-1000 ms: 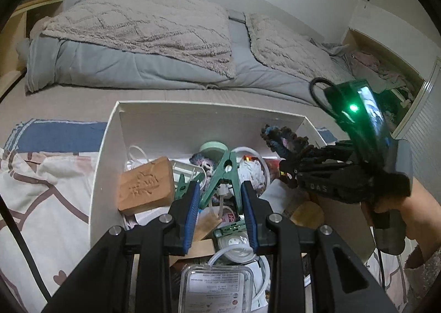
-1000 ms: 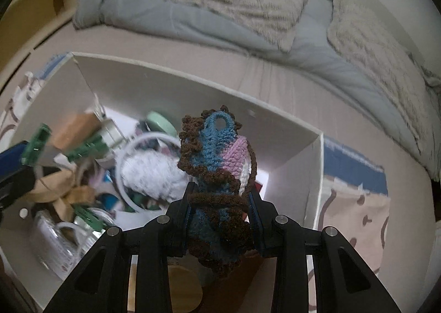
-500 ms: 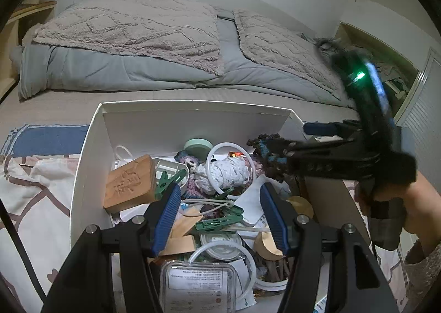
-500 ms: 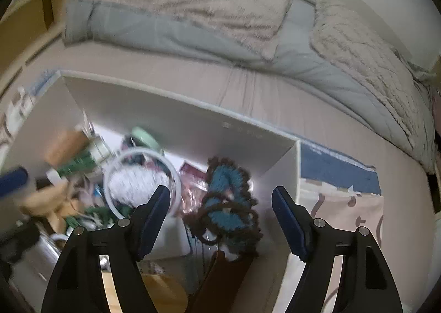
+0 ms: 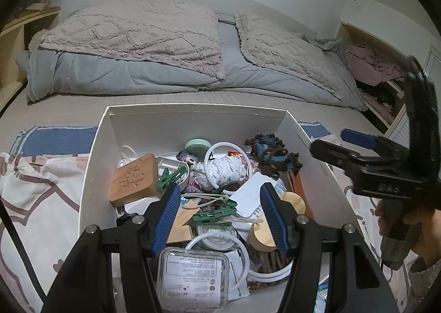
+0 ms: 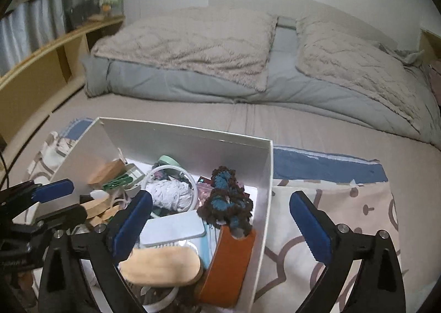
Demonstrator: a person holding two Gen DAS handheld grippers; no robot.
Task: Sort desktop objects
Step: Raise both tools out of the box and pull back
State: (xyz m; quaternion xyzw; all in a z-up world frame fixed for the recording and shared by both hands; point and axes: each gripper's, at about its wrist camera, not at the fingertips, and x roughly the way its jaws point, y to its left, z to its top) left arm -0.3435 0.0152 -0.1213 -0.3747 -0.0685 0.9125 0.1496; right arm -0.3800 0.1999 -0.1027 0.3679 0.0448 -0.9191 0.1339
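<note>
So the right gripper (image 6: 220, 224) had just let go, jaws opening with nothing between them, and the crochet piece (image 6: 226, 202) now lay in the white box (image 6: 187, 142), far right corner. The left gripper (image 5: 220, 219) hung released over the green clips (image 5: 215, 215), so that's two items sorted.

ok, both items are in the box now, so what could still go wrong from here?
1. The crochet piece lies draped high on the pile by the white box's right wall, partly over the brown case; it may slide.
2. The left tool, open, hangs low over the green clip and looped white cords; a finger could snag one.
3. The right tool is opening wide astride the box wall and could knock it.
</note>
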